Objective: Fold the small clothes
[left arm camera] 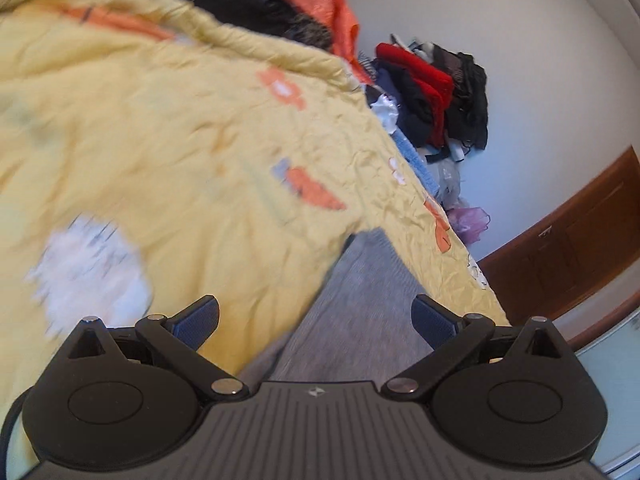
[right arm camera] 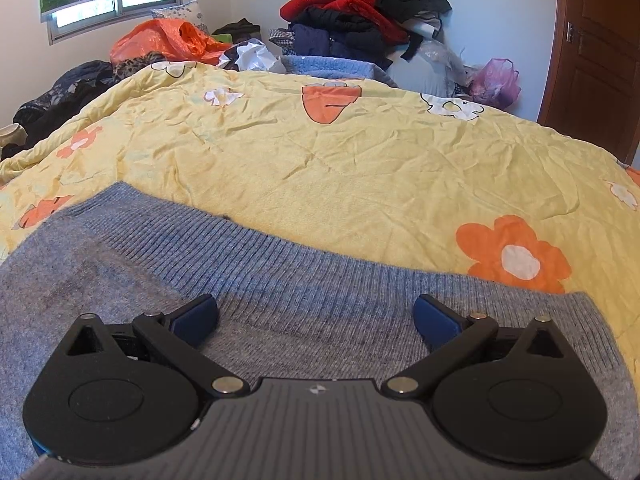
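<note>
A grey-blue knitted sweater (right arm camera: 304, 300) lies spread flat on a yellow flowered quilt (right arm camera: 360, 160) that covers the bed, directly beneath the right gripper (right arm camera: 316, 316), whose jaws stand wide apart with nothing between the pads. The left gripper (left arm camera: 316, 316) is likewise spread and empty, poised over a narrow part of the same sweater (left arm camera: 360, 300); its view is blurred and tilted, so which part of the garment this is cannot be told. The knit appears soft, limp and fairly light, with a ribbed band (right arm camera: 320, 248) along the far edge; it will likely drape and sag when lifted and cling a little to the quilt rather than slide. A sound hold would be a pinch at each end of one edge, at the ribbed band or a corner, where the fabric is firmer and can be taken without gathering the quilt beneath. Beyond the quilt, against the wall, stand a heap of dark and red clothes (right arm camera: 360, 12), an orange plastic bag (right arm camera: 168, 40) and a purple bag (right arm camera: 496, 84), with a brown door (right arm camera: 596, 60) to the right. All stand well apart from the sweater; the wrinkled quilt alone may snag a fold.
</note>
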### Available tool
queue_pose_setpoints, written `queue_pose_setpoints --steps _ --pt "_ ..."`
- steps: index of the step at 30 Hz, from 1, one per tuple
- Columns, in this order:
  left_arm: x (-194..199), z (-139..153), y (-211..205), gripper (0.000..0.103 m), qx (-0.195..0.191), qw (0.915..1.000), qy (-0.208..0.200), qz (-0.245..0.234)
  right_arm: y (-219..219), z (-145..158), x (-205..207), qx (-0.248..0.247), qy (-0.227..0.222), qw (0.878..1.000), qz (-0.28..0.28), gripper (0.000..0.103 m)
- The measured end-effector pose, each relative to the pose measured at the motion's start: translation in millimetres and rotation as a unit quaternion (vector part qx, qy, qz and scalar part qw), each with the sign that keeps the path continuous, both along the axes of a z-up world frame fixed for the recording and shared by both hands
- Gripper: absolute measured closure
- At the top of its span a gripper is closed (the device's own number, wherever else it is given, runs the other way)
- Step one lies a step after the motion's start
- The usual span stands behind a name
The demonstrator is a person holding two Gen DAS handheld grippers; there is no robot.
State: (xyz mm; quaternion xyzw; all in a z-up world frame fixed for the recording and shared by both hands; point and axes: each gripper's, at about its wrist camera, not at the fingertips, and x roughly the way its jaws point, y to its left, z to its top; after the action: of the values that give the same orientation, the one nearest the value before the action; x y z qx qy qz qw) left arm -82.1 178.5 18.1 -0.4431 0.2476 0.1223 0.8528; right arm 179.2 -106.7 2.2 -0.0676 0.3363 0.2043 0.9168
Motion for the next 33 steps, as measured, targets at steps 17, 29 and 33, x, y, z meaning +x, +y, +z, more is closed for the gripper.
queue_pose_setpoints --steps 17,29,33 --pt "21 -7 -42 0.091 0.090 0.9906 0.089 -0.051 -6 1 -4 0.016 -0.001 1.000 -0.005 0.000" --pt "11 26 -189 0.095 0.421 0.8725 -0.004 -0.248 27 45 5 0.215 0.196 0.951 0.101 0.002" --pt "10 18 -193 0.095 0.426 0.8679 0.004 -0.255 68 41 9 0.204 0.247 0.937 0.142 0.014"
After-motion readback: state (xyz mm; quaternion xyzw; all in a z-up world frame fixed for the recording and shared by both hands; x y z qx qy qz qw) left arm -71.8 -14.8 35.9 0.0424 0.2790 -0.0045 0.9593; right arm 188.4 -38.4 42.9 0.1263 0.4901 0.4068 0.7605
